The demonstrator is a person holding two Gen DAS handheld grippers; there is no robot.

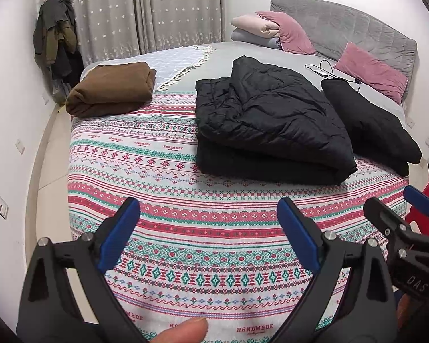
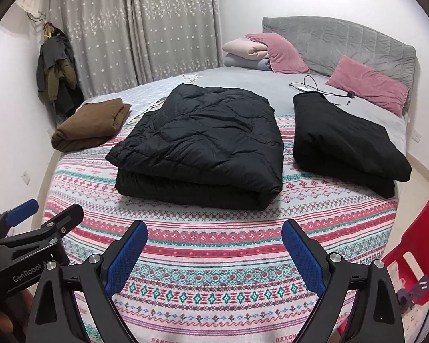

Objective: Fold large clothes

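black puffer coat (image 2: 197,143) sat folded beside two other folded bundles, left gripper (image 1: 208,237) and right gripper (image 2: 214,254) jaws apart, empty; folding looked done.

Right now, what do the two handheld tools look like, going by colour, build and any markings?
Both match: the left tool and right tool have black angular plastic frames with triangular cut-outs, silver round bolt heads at the joints, and blue textured pads lining the fingers. White lettering reading "GenRobot.AI" marks the left tool's body; "DAS" shows on the right tool's. No sleeves show.
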